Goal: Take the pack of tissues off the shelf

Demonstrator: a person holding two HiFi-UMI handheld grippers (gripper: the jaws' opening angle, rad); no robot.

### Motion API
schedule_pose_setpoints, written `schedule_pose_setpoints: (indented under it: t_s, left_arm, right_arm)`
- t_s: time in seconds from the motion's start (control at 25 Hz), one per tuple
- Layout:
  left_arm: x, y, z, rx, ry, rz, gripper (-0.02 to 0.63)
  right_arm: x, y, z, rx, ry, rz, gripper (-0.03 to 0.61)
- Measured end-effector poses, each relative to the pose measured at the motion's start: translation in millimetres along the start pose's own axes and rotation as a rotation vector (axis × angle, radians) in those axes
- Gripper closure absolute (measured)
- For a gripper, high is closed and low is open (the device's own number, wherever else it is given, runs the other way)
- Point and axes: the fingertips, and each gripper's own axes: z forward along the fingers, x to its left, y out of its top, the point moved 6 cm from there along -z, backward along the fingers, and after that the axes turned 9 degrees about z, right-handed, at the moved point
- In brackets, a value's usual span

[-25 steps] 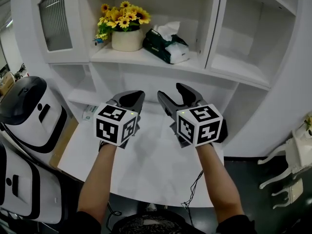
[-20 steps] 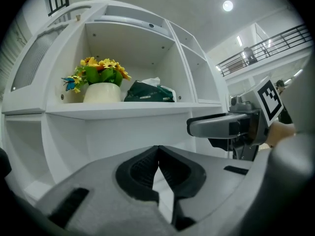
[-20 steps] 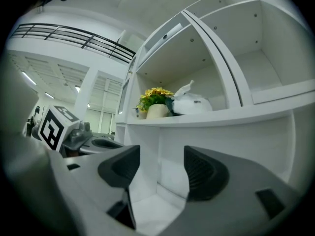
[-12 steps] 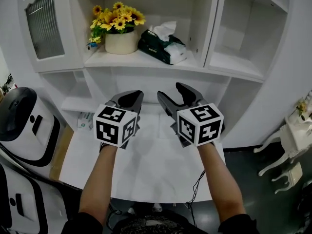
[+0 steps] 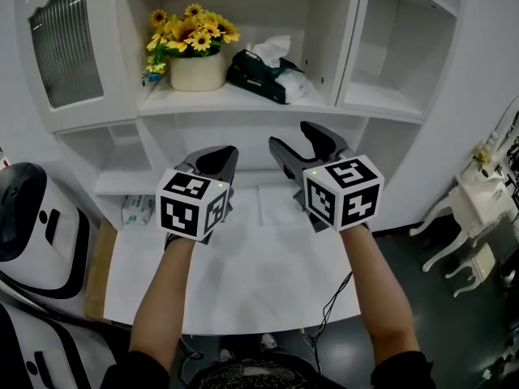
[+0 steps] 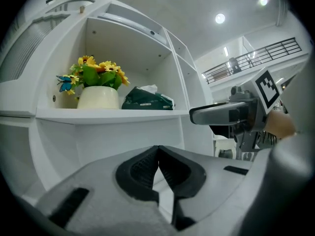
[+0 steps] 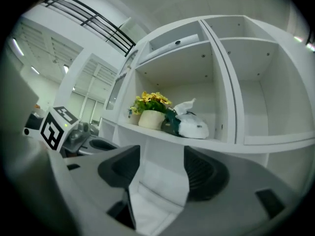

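Holding both tongs above the white table [image 5: 243, 274], you have your left gripper [image 5: 217, 156] pinched together on nothing and your right gripper [image 5: 297, 139] spread wide, empty. Beyond them, well apart, the pack of tissues [image 5: 264, 65] lies on the shelf [image 5: 243, 100], just beside the sunflower pot [image 5: 197, 72].

Surroundings: ornaments, furniture, appliances.
Cream pot [image 5: 198, 71] of yellow sunflowers [image 5: 188, 31] with blue butterfly [image 6: 64, 83]; ribbed-glass cabinet door [image 5: 65, 47] to its left; white table [image 5: 243, 286] below; small packet [image 5: 138, 209] near table's left edge; white-and-black machine [image 5: 36, 217] far left; white chair [image 5: 464, 221] far right.
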Motion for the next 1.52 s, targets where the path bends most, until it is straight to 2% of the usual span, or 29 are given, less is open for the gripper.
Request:
schedule_pose_setpoints:
  t_s: [0.4,0.76,1.12,1.52]
  left_arm:
    - [0,11,-5,-0.041,-0.047,0.001,0.606]
    - [10,20,-7,-0.061,-0.046,0.019,0.606]
    - [20,22,-5,-0.07,-0.043,0.032,0.606]
    - [39,8,-5,-0.064,-0.031,0.009,0.606]
  right_arm:
    - [2,41,5,0.009,-0.058,-0.125,0.31]
    - [2,68,33,0.037,-0.088,-0.241,0.31]
    - [5,82,75,0.108,-0.137,-0.37,0.31]
    - [-8,75,109,0.218,-0.153,-0.4,0.324]
